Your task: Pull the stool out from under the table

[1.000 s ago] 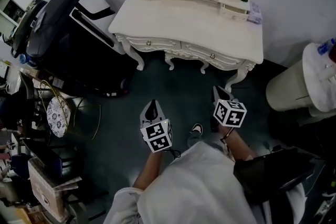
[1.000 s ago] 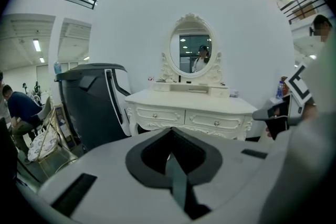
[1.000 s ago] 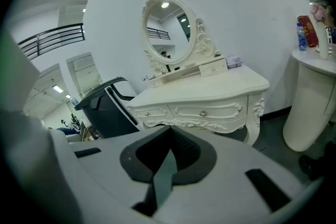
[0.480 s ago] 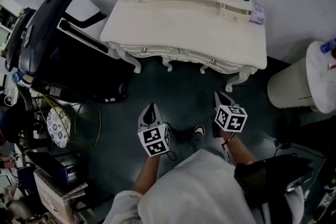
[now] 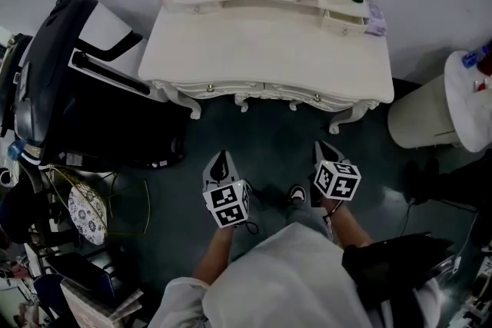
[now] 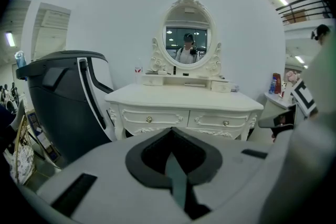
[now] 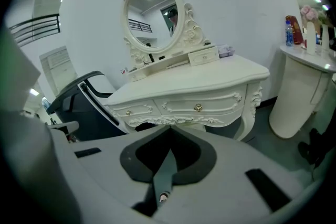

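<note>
- The left hand-held gripper (image 5: 221, 157), with its marker cube nearest the person, hangs over the dark teal floor (image 5: 261, 138) and points toward 12 o'clock. In the left gripper view its jaws (image 6: 171, 134) are pressed together with nothing between them.
- The right hand-held gripper (image 5: 323, 147) is level with it at 3 o'clock and points the same way. In the right gripper view its jaws (image 7: 170, 131) are likewise closed and empty.
- The cream-white carved wooden desk (image 5: 269, 42) stands at 12 o'clock against the pale wall, apart from both gripper tips. It has two drawers with small round knobs, seen in the left gripper view (image 6: 184, 98) and the right gripper view (image 7: 194, 78).
- An oval mirror in an ornate white frame (image 6: 188, 39) sits at the back of the desk.
- The stool cannot be made out in any view: the desk top covers the space beneath from above, and the gripper bodies block it from the front.
- A large black-and-white pod-shaped chair (image 5: 69, 81) stands at 10 o'clock, just beside the desk's left end.
- A round white pedestal cabinet (image 5: 430, 119) stands at 2 o'clock, carrying bottles (image 7: 292, 30).
- A black-and-white shoe (image 5: 296, 194) shows between the two grippers.
</note>
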### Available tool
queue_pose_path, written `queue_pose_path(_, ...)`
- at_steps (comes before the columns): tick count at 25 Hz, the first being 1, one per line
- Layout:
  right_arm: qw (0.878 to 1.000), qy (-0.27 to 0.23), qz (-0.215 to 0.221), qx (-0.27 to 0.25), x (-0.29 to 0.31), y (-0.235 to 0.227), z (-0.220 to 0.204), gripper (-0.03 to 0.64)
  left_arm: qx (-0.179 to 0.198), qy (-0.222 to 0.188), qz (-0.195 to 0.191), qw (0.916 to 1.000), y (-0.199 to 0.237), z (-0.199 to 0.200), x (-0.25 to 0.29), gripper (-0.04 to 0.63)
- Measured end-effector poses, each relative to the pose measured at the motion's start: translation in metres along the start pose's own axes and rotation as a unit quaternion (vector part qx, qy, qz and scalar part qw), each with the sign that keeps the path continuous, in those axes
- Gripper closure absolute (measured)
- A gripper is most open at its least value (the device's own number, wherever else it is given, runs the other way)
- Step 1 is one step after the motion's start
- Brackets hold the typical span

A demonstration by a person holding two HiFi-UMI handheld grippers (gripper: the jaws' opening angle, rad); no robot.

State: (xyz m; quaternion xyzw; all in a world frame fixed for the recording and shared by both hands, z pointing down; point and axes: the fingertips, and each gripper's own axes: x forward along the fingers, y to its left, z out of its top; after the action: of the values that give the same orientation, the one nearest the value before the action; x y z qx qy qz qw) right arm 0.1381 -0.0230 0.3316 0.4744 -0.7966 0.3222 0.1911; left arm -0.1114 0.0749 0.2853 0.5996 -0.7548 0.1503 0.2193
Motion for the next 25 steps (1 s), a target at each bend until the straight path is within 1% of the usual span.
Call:
queue_pose_path(2, 1.000, -0.004, -0.017, -0.004, 0.012, 0.001, 0.001, 0.617, 0.004, -0.001, -0.011, 0.9999, 0.009, 0.002, 0.015, 0.600)
queue_pose_path(4, 0.999, -0.017, -0.026, 0.008, 0.026, 0.001, 0.001, 0.618, 0.009, -0.003, -0.023, 0.9997, 0.017, -0.002, 0.033, 0.600)
queue_pose_path(6, 0.999, -0.031, -0.029, 0.018, 0.046, -0.001, -0.005, 0.618, 0.008, -0.006, -0.032, 0.9994, 0.023, -0.012, 0.056, 0.600)
queue_pose_path(8, 0.999, -0.039, -0.032, 0.020, 0.070, -0.010, -0.018, 0.618, -0.002, -0.009, -0.038, 0.9992, 0.025, -0.030, 0.082, 0.600)
queue_pose_path(13, 0.997, -0.055, -0.041, 0.020, 0.141, -0.049, -0.067, 0.617, -0.029, -0.016, -0.051, 0.9981, 0.015, -0.099, 0.157, 0.600)
queue_pose_path(16, 0.997, -0.062, -0.045, 0.014, 0.188, -0.079, -0.101, 0.617, -0.050, -0.023, -0.058, 0.9968, 0.002, -0.146, 0.207, 0.600)
queue_pose_path(18, 0.996, -0.067, -0.050, 0.010, 0.217, -0.098, -0.125, 0.618, -0.057, -0.030, -0.068, 0.9956, -0.008, -0.177, 0.238, 0.600)
queue_pose_path(22, 0.995, -0.087, -0.055, 0.002, 0.277, -0.135, -0.166, 0.618, -0.059, -0.046, -0.084, 0.9937, -0.024, -0.238, 0.304, 0.600)
queue_pose_path(25, 0.993, -0.106, -0.053, -0.001, 0.323, -0.156, -0.190, 0.617, -0.047, -0.047, -0.083, 0.9943, -0.025, -0.283, 0.350, 0.600)
